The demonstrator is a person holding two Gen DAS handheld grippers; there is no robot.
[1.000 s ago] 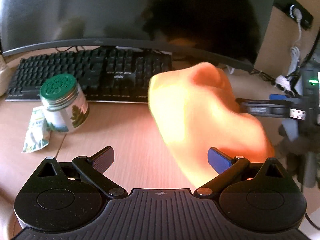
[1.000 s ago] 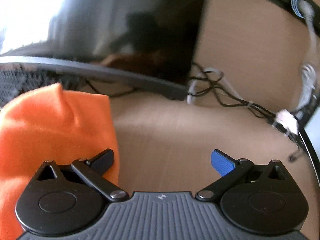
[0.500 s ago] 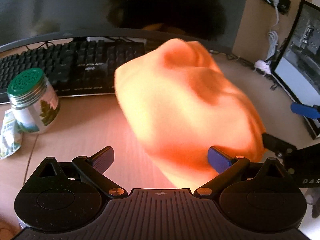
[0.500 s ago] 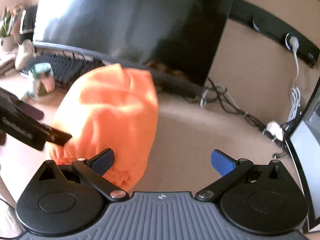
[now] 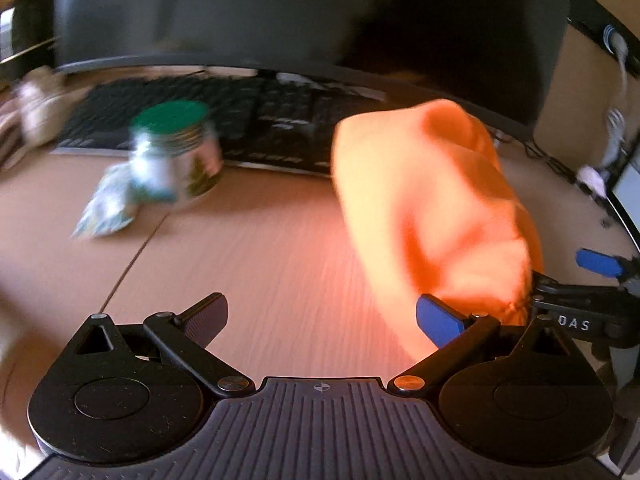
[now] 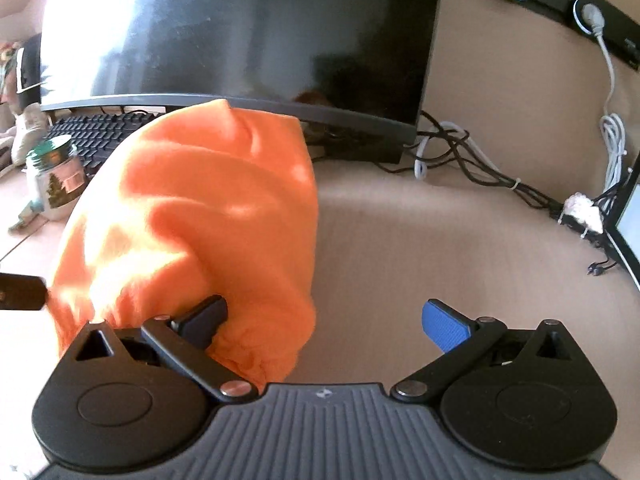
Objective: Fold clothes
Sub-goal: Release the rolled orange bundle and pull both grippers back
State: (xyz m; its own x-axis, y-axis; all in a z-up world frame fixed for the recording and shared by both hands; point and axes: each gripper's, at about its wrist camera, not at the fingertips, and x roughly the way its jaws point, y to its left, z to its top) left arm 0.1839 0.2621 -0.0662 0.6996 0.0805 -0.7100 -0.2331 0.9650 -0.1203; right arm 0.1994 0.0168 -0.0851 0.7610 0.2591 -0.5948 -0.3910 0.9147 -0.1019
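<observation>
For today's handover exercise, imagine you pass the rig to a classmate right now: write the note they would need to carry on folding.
Left tool: open, holding nothing.
Right tool: open, holding nothing; its black finger touches the cloth's near edge.
The orange garment sits bunched in a rounded heap on the desk, between the two tools, in front of the monitor and keyboard, right of the green-lidded jar.
Done: no neat fold visible.
Left: spread it flat, then fold.

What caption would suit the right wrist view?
Open right gripper beside a bunched orange garment on the desk.
</observation>
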